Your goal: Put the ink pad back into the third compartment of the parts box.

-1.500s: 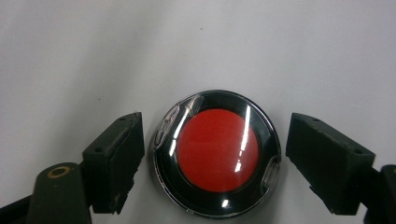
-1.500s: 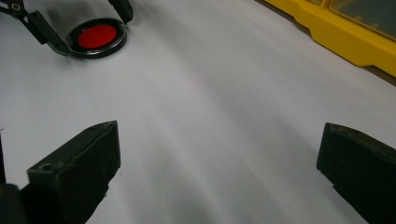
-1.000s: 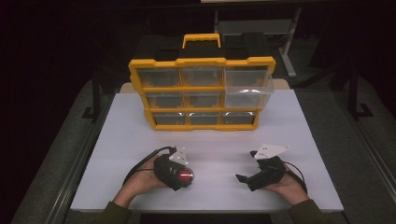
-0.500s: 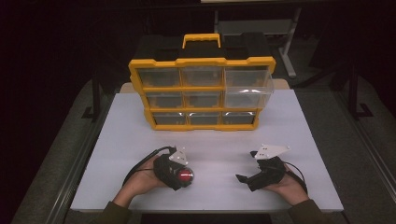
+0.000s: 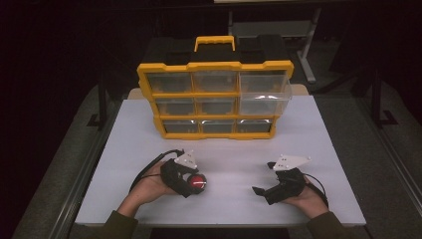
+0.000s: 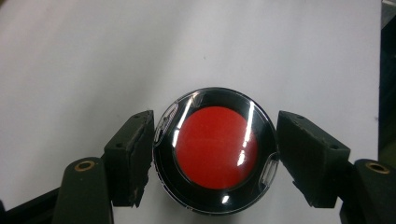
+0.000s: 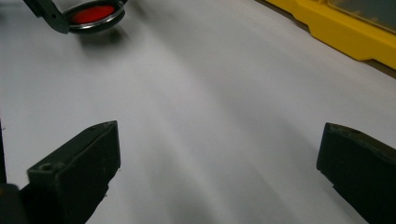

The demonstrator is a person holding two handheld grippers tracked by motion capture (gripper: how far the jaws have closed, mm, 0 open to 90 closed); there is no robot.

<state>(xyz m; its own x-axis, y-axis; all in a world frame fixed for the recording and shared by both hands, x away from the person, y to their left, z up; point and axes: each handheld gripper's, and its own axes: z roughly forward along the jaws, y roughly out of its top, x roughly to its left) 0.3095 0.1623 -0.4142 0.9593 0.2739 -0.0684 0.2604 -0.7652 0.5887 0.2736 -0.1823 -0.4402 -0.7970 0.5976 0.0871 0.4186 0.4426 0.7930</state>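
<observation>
Round red-faced tin (image 6: 212,151) sits low on the white tabletop (image 5: 234,149), clamped by its rim in the left tongs (image 5: 195,183), likely for lifting. Right tongs (image 5: 263,192) rest empty, jaws wide. Yellow drawer organizer (image 5: 215,87) stands behind, one drawer (image 5: 263,94) pulled out, probably the destination.

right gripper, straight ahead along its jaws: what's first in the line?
Judging by the right gripper view, bare white table ahead of the open right gripper. The red-centred disc in the left gripper sits off to one side, the yellow organizer to the other. Depth unclear.
</observation>
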